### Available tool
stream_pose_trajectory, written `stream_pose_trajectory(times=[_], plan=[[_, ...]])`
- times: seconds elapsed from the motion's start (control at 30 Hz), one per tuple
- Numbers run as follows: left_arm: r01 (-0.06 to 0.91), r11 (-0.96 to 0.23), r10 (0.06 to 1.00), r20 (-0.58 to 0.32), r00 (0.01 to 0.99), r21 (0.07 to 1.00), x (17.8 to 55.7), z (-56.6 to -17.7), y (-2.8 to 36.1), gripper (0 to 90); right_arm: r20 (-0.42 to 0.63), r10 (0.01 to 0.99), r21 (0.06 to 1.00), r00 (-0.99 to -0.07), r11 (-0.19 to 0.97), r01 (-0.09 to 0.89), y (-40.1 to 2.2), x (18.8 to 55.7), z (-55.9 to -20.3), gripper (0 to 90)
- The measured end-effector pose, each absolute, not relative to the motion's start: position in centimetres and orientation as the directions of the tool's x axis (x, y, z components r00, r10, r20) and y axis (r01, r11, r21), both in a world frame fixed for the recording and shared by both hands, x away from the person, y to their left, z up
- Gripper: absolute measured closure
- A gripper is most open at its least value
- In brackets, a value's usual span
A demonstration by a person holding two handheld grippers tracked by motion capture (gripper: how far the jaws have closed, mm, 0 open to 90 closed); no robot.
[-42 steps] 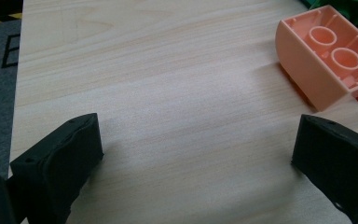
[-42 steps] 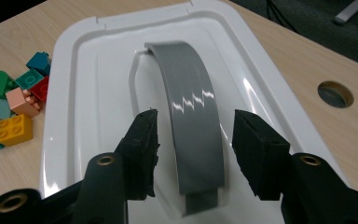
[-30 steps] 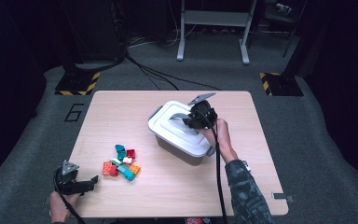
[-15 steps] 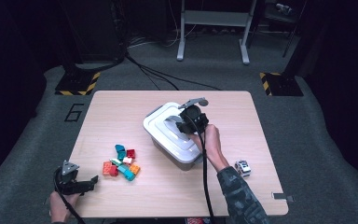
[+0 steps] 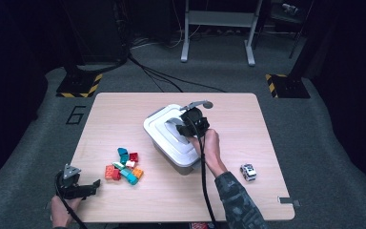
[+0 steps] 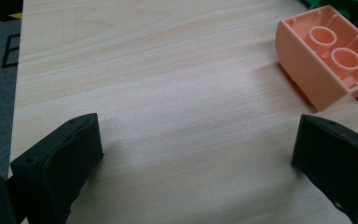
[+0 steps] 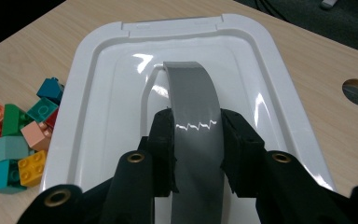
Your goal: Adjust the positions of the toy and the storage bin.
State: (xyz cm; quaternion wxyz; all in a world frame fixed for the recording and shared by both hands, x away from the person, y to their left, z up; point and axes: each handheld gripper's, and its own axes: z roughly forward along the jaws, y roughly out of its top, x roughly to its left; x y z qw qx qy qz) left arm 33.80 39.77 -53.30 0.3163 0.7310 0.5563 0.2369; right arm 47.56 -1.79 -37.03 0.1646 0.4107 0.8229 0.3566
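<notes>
I am clamping my right gripper (image 7: 196,140) on the grey handle (image 7: 193,100) of the white lid (image 5: 167,133), its jaws pressing the strap from both sides; the lid is sitting on the grey box (image 5: 181,162) near the middle of the table (image 5: 124,105); I am resting my left gripper (image 5: 94,184) at the near left edge, jaws standing wide with nothing between them; the toy bricks (image 5: 123,165) are lying between it and the box; a peach brick (image 6: 324,53) is lying just ahead of it.

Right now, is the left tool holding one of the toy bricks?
No. The left tool stands open over bare table; the peach brick lies beyond it.
</notes>
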Motion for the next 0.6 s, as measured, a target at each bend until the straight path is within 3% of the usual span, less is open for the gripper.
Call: stream_pose_trajectory(times=[0.6], plan=[[0.664, -0.181, 0.963, -0.006, 0.269, 0.726, 33.8, -53.3, 39.8, 1.1, 0.039, 0.843, 0.734, -0.536, 0.339, 0.588, 1.9, 46.9, -37.3, 67.4]])
